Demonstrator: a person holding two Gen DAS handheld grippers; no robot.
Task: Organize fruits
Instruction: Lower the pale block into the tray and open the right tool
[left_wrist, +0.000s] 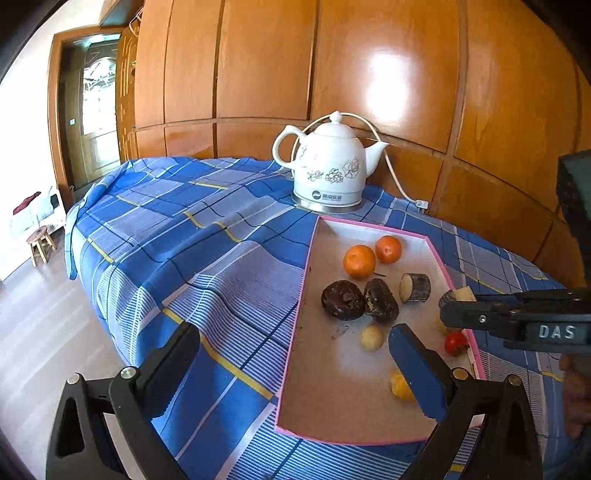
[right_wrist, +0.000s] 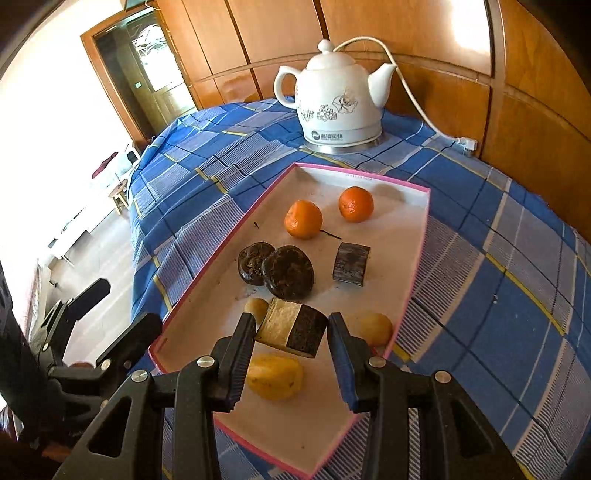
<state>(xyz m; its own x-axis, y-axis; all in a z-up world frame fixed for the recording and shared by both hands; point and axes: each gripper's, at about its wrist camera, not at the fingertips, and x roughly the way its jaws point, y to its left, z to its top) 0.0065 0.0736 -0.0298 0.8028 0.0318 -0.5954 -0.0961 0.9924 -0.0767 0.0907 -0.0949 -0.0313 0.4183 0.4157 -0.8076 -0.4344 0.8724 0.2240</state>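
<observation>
A pink-rimmed tray (left_wrist: 295, 332) (right_wrist: 417, 258) lies on the blue checked cloth. It holds two oranges (left_wrist: 359, 261) (right_wrist: 303, 218), two dark round fruits (left_wrist: 342, 299) (right_wrist: 288, 271), a cut dark-skinned piece (left_wrist: 415, 287) (right_wrist: 351, 263), small pale yellow fruits (left_wrist: 371, 337) (right_wrist: 376, 328), a yellow fruit (right_wrist: 275, 376) and a small red fruit (left_wrist: 456, 343). My right gripper (right_wrist: 291, 332) (left_wrist: 458, 314) is shut on another cut dark-skinned piece (right_wrist: 292, 328) and holds it just above the tray. My left gripper (left_wrist: 291, 354) is open and empty at the tray's near left edge.
A white ceramic electric kettle (left_wrist: 328, 166) (right_wrist: 340, 99) stands behind the tray, its cord running to the wooden panelled wall (left_wrist: 406, 74). The table edge drops off to the left toward the floor, where a small stool (left_wrist: 40, 243) stands.
</observation>
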